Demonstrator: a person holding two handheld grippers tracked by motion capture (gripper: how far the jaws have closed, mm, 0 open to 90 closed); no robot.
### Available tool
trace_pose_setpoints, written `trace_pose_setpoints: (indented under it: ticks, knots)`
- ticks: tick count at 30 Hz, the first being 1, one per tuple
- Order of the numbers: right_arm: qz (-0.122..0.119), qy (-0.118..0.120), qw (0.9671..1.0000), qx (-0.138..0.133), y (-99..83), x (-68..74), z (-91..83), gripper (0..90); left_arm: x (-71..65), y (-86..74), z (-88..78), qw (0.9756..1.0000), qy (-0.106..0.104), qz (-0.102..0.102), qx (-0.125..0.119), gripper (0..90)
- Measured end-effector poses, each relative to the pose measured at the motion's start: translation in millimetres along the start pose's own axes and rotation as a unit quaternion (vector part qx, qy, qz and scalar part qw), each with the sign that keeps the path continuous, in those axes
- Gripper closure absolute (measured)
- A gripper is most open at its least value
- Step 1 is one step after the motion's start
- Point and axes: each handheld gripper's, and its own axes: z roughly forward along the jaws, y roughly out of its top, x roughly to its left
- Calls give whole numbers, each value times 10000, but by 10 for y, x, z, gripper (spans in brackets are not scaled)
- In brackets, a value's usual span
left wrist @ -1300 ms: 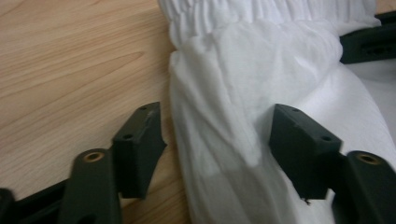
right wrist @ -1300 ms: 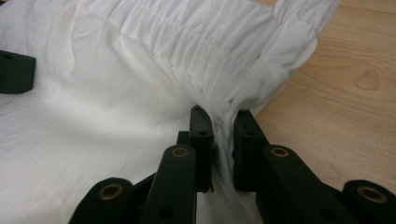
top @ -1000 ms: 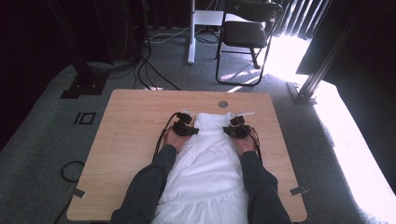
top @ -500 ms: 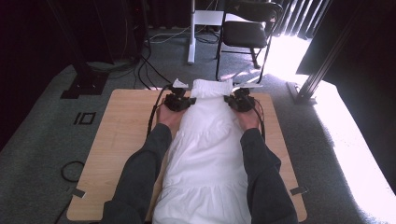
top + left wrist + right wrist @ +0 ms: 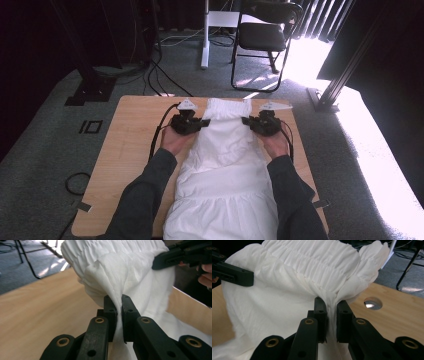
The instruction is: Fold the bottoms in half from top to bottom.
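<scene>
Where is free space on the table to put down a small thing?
The left strip of the table beside the left sleeve is bare, and so is the far edge. The middle is crowded by the white dress; the right strip is narrow.

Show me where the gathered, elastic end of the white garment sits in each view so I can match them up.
High view: gathered band at the table's far end, between left gripper and right gripper.
Left gripper view: band along the top, above the jaws pinching the cloth.
Right gripper view: band across the top, above the clamped jaws.
Shared landmark: the wooden table.
</scene>
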Motion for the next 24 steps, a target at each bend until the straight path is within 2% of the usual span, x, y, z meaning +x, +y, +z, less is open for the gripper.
trace_pose_setpoints:
  ticks: [1, 2, 3, 4, 5, 6, 7, 8, 9, 10, 11, 12, 13, 14, 15, 16, 17, 18, 19, 20, 21, 22, 23, 24]
  knots:
    - [0, 0, 10000, 0, 0, 0, 0, 822, 0, 0, 0, 10000, 0, 0, 0, 867]
    - [-20, 102, 9999, -15, -112, 65, -104, 821, -123, -96, -73, 9999, -170, 1, 7, 866]
    - [-20, 102, 9999, -15, -112, 65, -104, 821, -123, -96, -73, 9999, -170, 1, 7, 864]
    - [-104, 191, 9998, 42, -229, 140, -212, 820, -277, -216, -169, 9996, -287, 52, 47, 862]
    - [-104, 191, 9998, 42, -229, 140, -212, 820, -277, -216, -169, 9996, -287, 52, 47, 863]
    - [-143, 276, 9995, 78, -367, 229, -331, 819, -407, -329, -228, 9989, -437, 116, 133, 861]
    - [-143, 276, 9995, 78, -367, 229, -331, 819, -407, -329, -228, 9989, -437, 116, 133, 860]
    - [-170, 409, 9989, 129, -538, 315, -446, 817, -564, -493, -277, 9981, -553, 126, 243, 859]
    - [-170, 409, 9989, 129, -538, 315, -446, 817, -564, -493, -277, 9981, -553, 126, 243, 855]
    - [-273, 450, 9983, 265, -727, 400, -540, 813, -732, -706, -288, 9962, -655, 295, 503, 852]
    - [-273, 450, 9983, 265, -727, 400, -540, 813, -732, -706, -288, 9962, -655, 295, 503, 850]
    - [-215, 566, 9975, 376, -933, 452, -608, 811, -854, -909, -253, 9937, -794, 288, 733, 847]
    - [-215, 566, 9975, 376, -933, 452, -608, 811, -854, -909, -253, 9937, -794, 288, 733, 843]
    - [-252, 566, 9963, 603, -1139, 500, -630, 807, -936, -1083, -202, 9909, -912, 204, 964, 840]
    - [-236, 583, 9956, 694, -1212, 517, -632, 806, -974, -1193, -163, 9886, -965, 157, 1144, 839]
    - [-213, 608, 9946, 812, -1333, 540, -628, 805, -996, -1255, -142, 9879, -932, 155, 1229, 835]
    - [-213, 608, 9946, 812, -1333, 540, -628, 805, -996, -1255, -142, 9879, -932, 155, 1229, 833]
    - [-211, 603, 9923, 1059, -1507, 571, -596, 801, -1019, -1404, -70, 9854, -931, 98, 1420, 833]
    - [-211, 603, 9923, 1059, -1507, 571, -596, 801, -1019, -1404, -70, 9854, -931, 98, 1420, 833]
    - [-145, 584, 9902, 1261, -1648, 579, -528, 799, -1006, -1527, 24, 9822, -870, -78, 1665, 833]
    - [-145, 584, 9902, 1261, -1648, 579, -528, 799, -1006, -1527, 24, 9822, -870, -78, 1665, 833]
    - [-185, 509, 9867, 1535, -1757, 587, -426, 796, -976, -1611, 84, 9825, -826, -112, 1663, 840]
    - [-185, 509, 9867, 1535, -1757, 587, -426, 796, -976, -1611, 84, 9825, -826, -112, 1663, 849]
    - [-127, 535, 9875, 1478, -1791, 574, -373, 796, -934, -1618, 88, 9826, -868, -266, 1623, 852]
